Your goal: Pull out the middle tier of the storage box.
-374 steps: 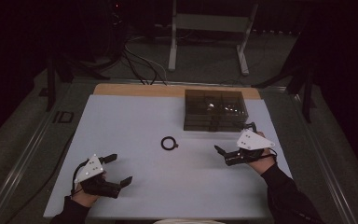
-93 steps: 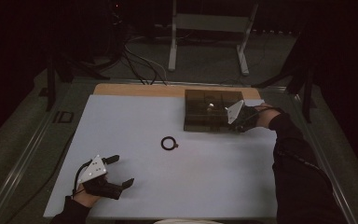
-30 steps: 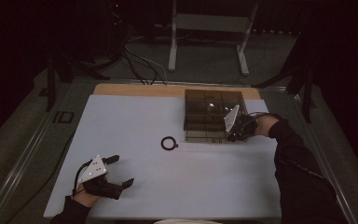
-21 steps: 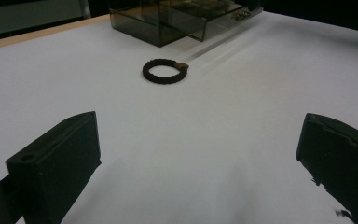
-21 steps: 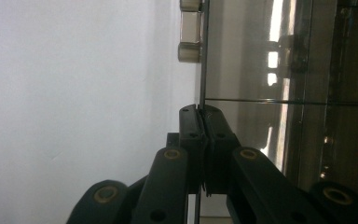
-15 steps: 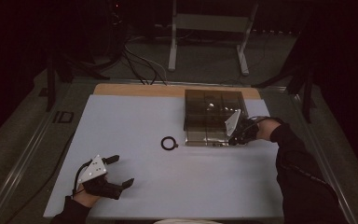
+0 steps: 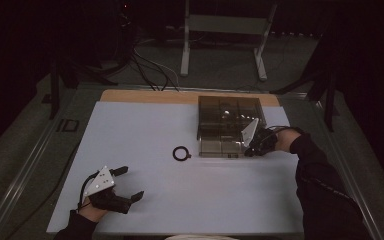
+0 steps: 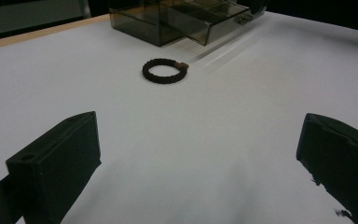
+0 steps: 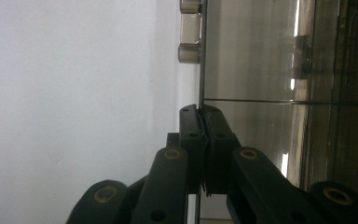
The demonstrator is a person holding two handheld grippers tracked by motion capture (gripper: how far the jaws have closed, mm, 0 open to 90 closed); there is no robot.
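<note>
Drawn farther out of the smoky plastic organizer box (image 7: 228, 115), its drawer (image 7: 222, 145) is clamped at the front wall by the shut right gripper (image 7: 250, 150), opening space for the black bracelet (image 7: 180, 153) lying just left of the box while the left gripper (image 7: 125, 182) rests open.

Dim light falls on the pale tabletop (image 7: 180, 200) while the room behind sinks into black, and the clear drawer box (image 9: 270, 65) carries streaks of glare and looks soft.
</note>
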